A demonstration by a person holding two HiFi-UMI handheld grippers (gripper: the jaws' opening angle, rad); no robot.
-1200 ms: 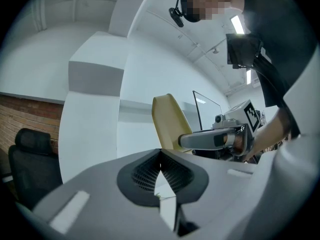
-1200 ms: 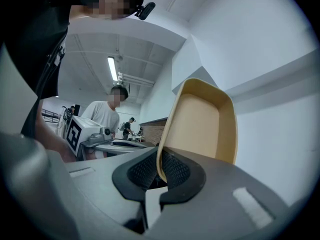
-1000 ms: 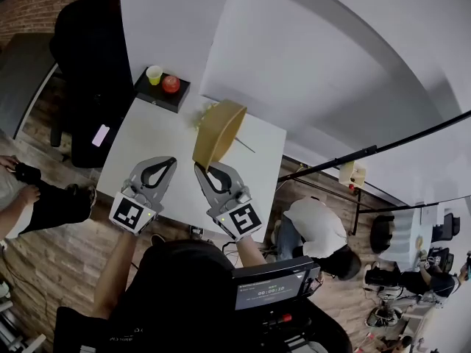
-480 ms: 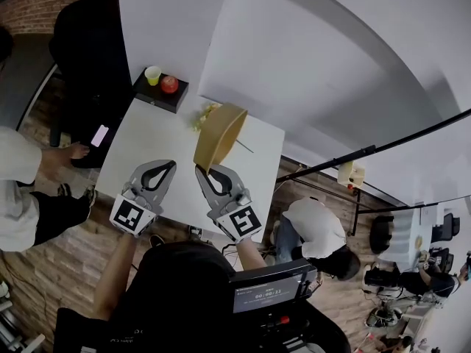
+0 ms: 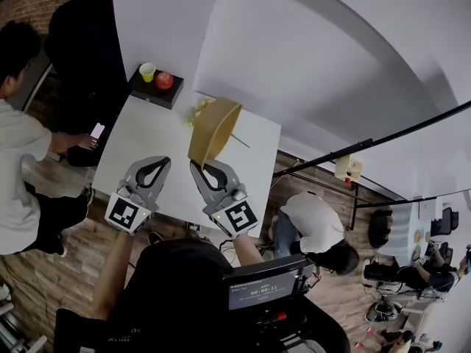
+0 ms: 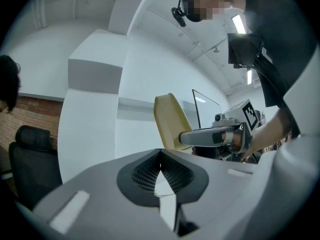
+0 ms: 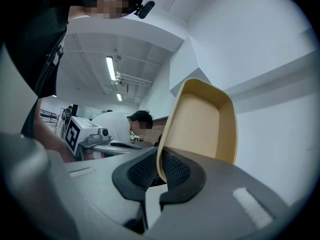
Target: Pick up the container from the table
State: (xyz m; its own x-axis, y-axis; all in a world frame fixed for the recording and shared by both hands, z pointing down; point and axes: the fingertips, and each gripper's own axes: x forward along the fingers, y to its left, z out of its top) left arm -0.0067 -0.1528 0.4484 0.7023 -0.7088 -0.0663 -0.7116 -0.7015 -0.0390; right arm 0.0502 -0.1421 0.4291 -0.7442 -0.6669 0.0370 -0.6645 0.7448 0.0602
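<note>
Nearest the wearer, the left tongs (image 5: pixel 163 160) hang level over the front part of the white bench (image 5: pixel 140 134), their two jaws pressed together at the tips with nothing between them. The marker cube (image 5: pixel 126 215) sits at their rear. Just beside them, the right tongs (image 5: pixel 196 165) are clamped on the lower rim of the tan container (image 5: pixel 213 129). The right gripper view shows that rim pinched between the ribbed pads (image 7: pixel 175 170).

The container is a shallow, rounded-corner tray. It is off the bench, tipped steeply onto its edge, rising away from the right tongs with its hollow side facing that gripper's camera.

Past it on the bench lie a thin stick (image 5: pixel 240 140) and a small pale-yellow clump (image 5: pixel 199 109) that is too small to identify.

At the far corner, a black tray (image 5: pixel 151 90) carries a yellow cup (image 5: pixel 147 71) and a red round fruit (image 5: pixel 164 80), close together.

A person on the left (image 5: pixel 22 175) holds a phone (image 5: pixel 96 131) near the bench edge, and another in a white shirt (image 5: pixel 313 223) crouches on the wooden floor to the right. White walls stand behind.
</note>
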